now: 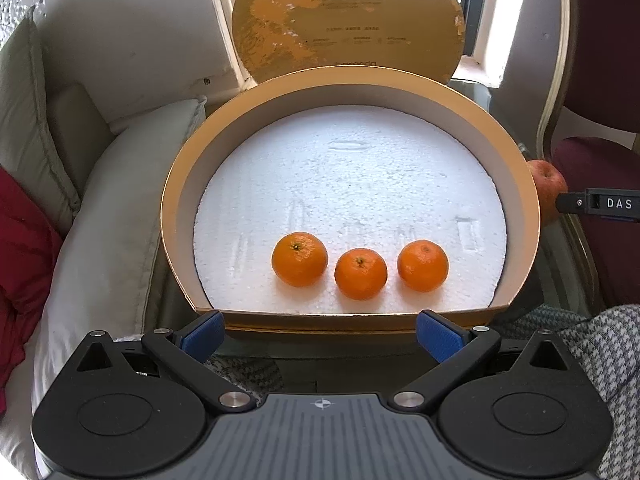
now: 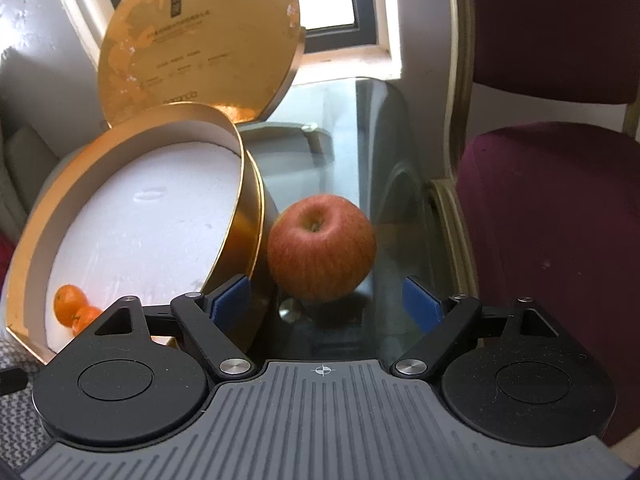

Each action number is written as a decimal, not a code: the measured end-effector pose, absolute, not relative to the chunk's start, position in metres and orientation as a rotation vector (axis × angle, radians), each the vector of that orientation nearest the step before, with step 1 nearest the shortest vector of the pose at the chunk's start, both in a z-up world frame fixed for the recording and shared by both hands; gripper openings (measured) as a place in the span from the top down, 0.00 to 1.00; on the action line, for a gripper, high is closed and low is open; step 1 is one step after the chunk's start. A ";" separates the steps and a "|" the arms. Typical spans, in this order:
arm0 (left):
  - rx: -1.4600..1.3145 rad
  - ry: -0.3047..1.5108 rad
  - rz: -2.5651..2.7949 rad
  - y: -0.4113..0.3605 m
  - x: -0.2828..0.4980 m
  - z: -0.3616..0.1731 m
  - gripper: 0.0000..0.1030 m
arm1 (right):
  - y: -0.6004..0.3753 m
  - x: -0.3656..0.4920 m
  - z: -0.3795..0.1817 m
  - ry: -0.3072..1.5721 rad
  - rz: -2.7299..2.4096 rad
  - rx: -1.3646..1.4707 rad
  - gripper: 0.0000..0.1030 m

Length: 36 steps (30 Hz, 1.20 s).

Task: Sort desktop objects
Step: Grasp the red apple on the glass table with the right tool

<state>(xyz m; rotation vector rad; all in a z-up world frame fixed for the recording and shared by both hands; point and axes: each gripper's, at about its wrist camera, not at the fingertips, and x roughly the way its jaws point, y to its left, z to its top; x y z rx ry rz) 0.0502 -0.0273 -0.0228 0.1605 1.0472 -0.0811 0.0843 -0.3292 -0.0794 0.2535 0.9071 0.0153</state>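
A round gold box (image 1: 168, 200) with a white foam floor holds three mandarins (image 1: 360, 274) in a row near its front wall. My left gripper (image 1: 320, 336) hangs open just in front of the box's near rim, nothing between its blue pads. A red apple (image 2: 321, 248) sits on the glass table to the right of the box (image 2: 256, 208), touching or almost touching its side. My right gripper (image 2: 328, 306) is open, and the apple lies just ahead of its spread fingers. The apple (image 1: 547, 184) peeks out past the box in the left wrist view.
The box's gold lid (image 1: 348, 20) leans upright behind it against the window. A maroon chair (image 2: 552, 208) stands close on the right of the glass table (image 2: 360, 152). Pale cushions (image 1: 104, 216) lie left of the box. Houndstooth cloth (image 1: 608, 360) shows at the near right.
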 end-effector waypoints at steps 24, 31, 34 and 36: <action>0.131 1.118 -0.039 -0.022 0.075 -0.039 0.01 | -0.350 0.144 -0.131 0.917 0.160 0.354 0.16; 0.127 1.105 -0.048 -0.022 0.070 -0.033 0.01 | -0.359 0.145 -0.138 0.955 0.130 0.468 0.20; 0.118 1.086 -0.049 -0.018 0.063 -0.026 0.01 | -0.353 0.137 -0.133 0.969 0.077 0.453 0.20; 0.109 1.077 -0.049 -0.015 0.059 -0.024 0.01 | -0.351 0.126 -0.128 0.969 0.054 0.457 0.20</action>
